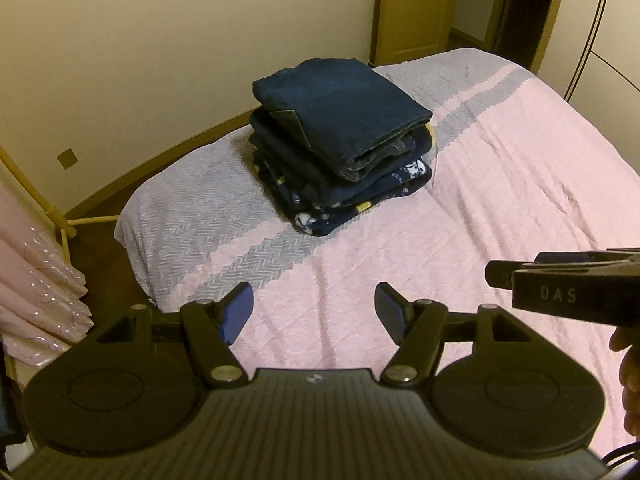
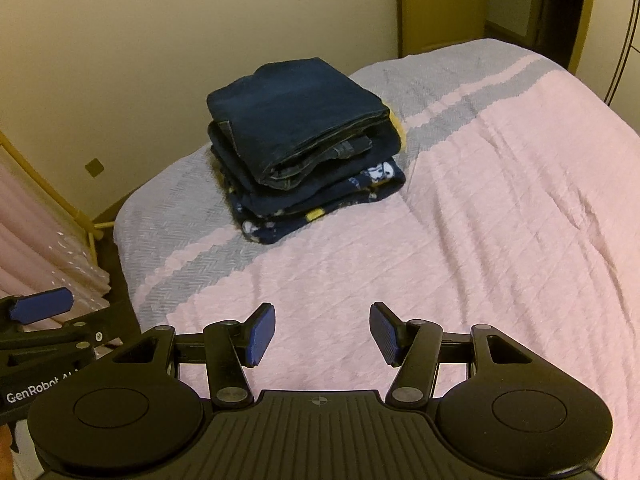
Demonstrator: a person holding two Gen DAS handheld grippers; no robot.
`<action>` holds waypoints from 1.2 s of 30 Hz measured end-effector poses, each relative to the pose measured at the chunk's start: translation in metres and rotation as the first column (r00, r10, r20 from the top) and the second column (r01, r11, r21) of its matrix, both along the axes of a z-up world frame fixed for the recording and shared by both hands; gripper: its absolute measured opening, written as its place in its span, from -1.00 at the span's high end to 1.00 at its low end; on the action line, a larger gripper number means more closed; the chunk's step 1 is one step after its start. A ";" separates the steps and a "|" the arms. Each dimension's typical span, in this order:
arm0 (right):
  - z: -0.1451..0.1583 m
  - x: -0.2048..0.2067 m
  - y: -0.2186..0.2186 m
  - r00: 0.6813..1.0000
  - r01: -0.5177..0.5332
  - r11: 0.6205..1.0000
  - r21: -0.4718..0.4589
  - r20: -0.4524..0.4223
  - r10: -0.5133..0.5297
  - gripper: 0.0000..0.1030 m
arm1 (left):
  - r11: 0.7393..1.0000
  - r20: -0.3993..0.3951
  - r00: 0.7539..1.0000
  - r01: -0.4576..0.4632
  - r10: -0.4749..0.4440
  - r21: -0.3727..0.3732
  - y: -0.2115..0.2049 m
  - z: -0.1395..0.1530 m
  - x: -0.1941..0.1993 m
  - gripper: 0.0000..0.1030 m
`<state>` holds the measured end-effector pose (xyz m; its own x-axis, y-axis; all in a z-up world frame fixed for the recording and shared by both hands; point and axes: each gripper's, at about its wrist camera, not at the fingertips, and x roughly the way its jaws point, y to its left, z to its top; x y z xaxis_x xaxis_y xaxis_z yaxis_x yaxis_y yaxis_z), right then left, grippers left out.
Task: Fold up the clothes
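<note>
A stack of folded dark clothes [image 1: 340, 148] sits on the bed near its far left corner, with folded dark blue jeans [image 1: 340, 112] on top and patterned navy garments beneath. It also shows in the right wrist view [image 2: 304, 152]. My left gripper [image 1: 314, 312] is open and empty, held above the pink bedspread well short of the stack. My right gripper [image 2: 322, 334] is open and empty, also above the bedspread. The right gripper's side shows at the right edge of the left wrist view [image 1: 560, 286]. One blue pad of the left gripper [image 2: 42, 304] shows at the left of the right wrist view.
The bed has a pink quilted bedspread [image 1: 460, 248] with grey herringbone bands [image 1: 192, 208]. A cream wall [image 1: 160, 40] and wooden skirting run behind the bed. A pink curtain [image 1: 36, 276] hangs at the left. A wooden door [image 1: 416, 4] stands beyond.
</note>
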<state>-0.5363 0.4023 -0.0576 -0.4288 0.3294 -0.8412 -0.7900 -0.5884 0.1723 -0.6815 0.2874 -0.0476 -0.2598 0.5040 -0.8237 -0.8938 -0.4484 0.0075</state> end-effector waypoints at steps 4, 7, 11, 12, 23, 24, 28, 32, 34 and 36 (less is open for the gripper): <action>-0.004 0.004 0.007 1.000 0.007 1.000 -0.003 0.003 -0.007 -0.09 | 1.000 0.006 1.000 0.004 -0.004 -0.008 0.005 -0.005 0.005 -0.24; -0.008 0.006 0.011 1.000 0.004 1.000 -0.010 0.006 -0.004 -0.09 | 1.000 0.011 1.000 0.000 0.000 -0.016 0.010 -0.009 0.007 -0.24; -0.012 0.007 0.018 1.000 -0.004 1.000 -0.015 0.008 0.004 -0.09 | 1.000 0.013 1.000 -0.004 0.004 -0.026 0.018 -0.013 0.008 -0.24; -0.013 0.007 0.020 1.000 -0.004 1.000 -0.016 0.008 0.004 -0.09 | 1.000 0.011 1.000 -0.006 0.006 -0.028 0.020 -0.013 0.009 -0.24; -0.026 0.006 0.048 1.000 0.007 0.999 -0.043 0.013 -0.007 -0.09 | 0.999 -0.011 1.000 -0.002 0.002 -0.043 0.054 -0.019 0.007 -0.24; -0.027 0.006 0.051 1.000 0.008 0.999 -0.045 0.015 -0.007 -0.09 | 0.999 -0.011 1.000 -0.002 0.001 -0.045 0.058 -0.020 0.007 -0.24; -0.032 0.006 0.063 1.000 0.014 0.998 -0.054 0.015 -0.013 -0.09 | 0.999 -0.014 1.000 0.001 -0.001 -0.052 0.073 -0.022 0.003 -0.24; -0.035 0.004 0.073 1.000 0.023 0.998 -0.058 0.010 -0.022 -0.09 | 0.998 -0.019 1.000 0.001 -0.002 -0.060 0.085 -0.026 0.000 -0.24; -0.036 0.003 0.079 1.000 0.026 0.998 -0.060 0.009 -0.026 -0.09 | 0.998 -0.020 1.000 0.001 -0.003 -0.064 0.091 -0.028 -0.002 -0.24; -0.037 0.001 0.083 1.000 0.028 0.998 -0.060 0.010 -0.027 -0.09 | 0.998 -0.021 1.000 0.001 -0.003 -0.065 0.095 -0.029 -0.004 -0.24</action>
<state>-0.5349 0.4854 -0.0949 -0.4125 0.2895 -0.8637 -0.8075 -0.5551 0.1995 -0.6859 0.3824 -0.0762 -0.2763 0.4503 -0.8490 -0.8940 -0.4446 0.0551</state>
